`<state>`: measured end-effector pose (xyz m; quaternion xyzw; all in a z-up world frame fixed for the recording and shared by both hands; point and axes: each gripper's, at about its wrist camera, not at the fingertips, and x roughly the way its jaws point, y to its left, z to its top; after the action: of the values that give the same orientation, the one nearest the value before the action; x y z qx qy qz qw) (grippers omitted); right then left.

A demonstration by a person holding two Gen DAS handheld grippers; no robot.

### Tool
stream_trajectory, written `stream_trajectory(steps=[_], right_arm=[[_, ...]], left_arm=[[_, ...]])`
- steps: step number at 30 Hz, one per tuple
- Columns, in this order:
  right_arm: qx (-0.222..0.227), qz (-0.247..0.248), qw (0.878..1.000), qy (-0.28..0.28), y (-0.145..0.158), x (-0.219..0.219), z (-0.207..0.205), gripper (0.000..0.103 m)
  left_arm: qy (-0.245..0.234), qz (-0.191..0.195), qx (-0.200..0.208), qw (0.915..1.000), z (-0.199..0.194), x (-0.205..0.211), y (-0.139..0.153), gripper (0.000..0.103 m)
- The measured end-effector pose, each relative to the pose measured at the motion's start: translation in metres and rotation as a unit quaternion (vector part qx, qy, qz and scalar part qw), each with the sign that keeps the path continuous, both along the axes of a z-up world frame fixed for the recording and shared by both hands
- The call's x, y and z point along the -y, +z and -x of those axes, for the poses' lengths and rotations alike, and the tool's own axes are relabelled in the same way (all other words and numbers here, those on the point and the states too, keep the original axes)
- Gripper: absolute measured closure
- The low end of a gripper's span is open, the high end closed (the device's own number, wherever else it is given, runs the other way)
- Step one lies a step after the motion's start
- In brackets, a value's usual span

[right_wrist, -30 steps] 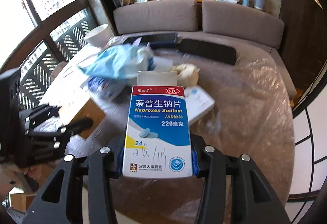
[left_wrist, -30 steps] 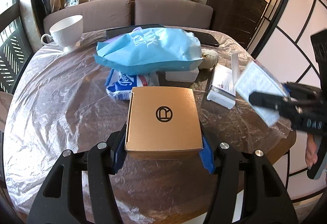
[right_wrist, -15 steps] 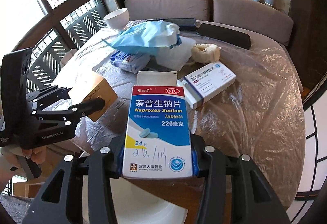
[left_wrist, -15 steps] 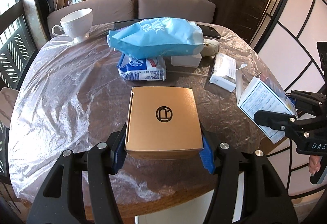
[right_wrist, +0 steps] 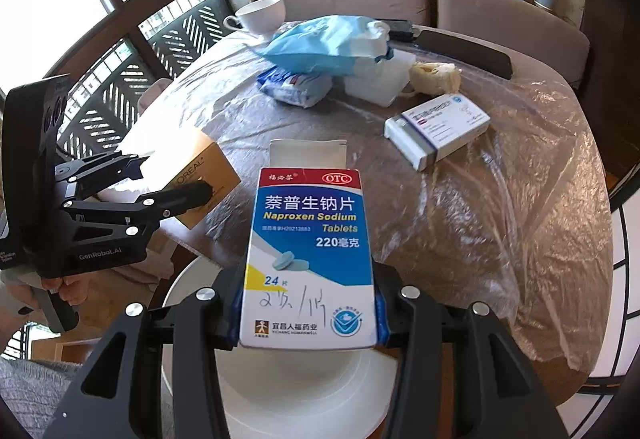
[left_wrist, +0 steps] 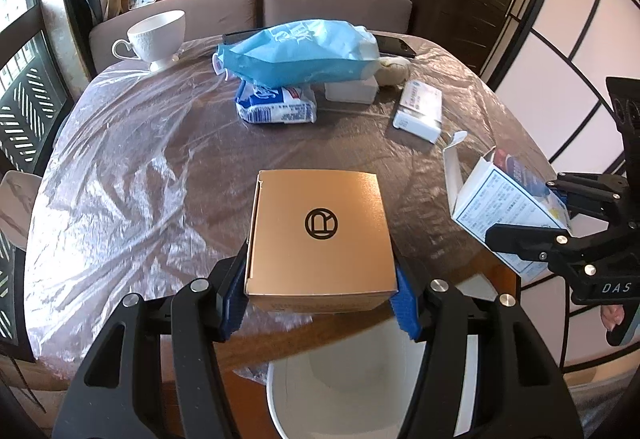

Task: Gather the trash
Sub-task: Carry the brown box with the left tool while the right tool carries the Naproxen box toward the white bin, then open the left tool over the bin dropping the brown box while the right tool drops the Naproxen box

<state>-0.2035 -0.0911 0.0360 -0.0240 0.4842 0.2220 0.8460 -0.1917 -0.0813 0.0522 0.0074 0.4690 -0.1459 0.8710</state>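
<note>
My left gripper (left_wrist: 318,303) is shut on a gold cardboard box (left_wrist: 320,235) with a round black logo, held over the near table edge. Below it a white bin (left_wrist: 360,399) shows its rim and pale inside. My right gripper (right_wrist: 308,319) is shut on a blue and white tablet box (right_wrist: 310,259) with its top flap open, above the same white bin (right_wrist: 280,391). Each view shows the other gripper too: the right gripper (left_wrist: 568,223) with the tablet box (left_wrist: 508,211) at right, the left gripper (right_wrist: 136,183) with the gold box (right_wrist: 196,175) at left.
On the plastic-covered round table (left_wrist: 140,159) lie a blue bag (left_wrist: 300,55), a blue and white packet (left_wrist: 276,105), a white medicine box (left_wrist: 420,111), a crumpled tissue (right_wrist: 434,77) and a white teacup (left_wrist: 156,39). Dark flat devices (right_wrist: 464,53) lie at the far side. A sofa stands behind.
Both grippers have drawn back toward the near table edge with their boxes still held. The white bin has come into view under both of them.
</note>
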Motion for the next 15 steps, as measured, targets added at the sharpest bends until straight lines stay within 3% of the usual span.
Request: stream_trajectory(steps=[15], right_arm=[[-0.024, 0.004, 0.999, 0.039, -0.013, 0.000, 0.040, 0.057]], left_arm=[[-0.044, -0.012, -0.013, 0.9989, 0.042, 0.008, 0.000, 0.043]])
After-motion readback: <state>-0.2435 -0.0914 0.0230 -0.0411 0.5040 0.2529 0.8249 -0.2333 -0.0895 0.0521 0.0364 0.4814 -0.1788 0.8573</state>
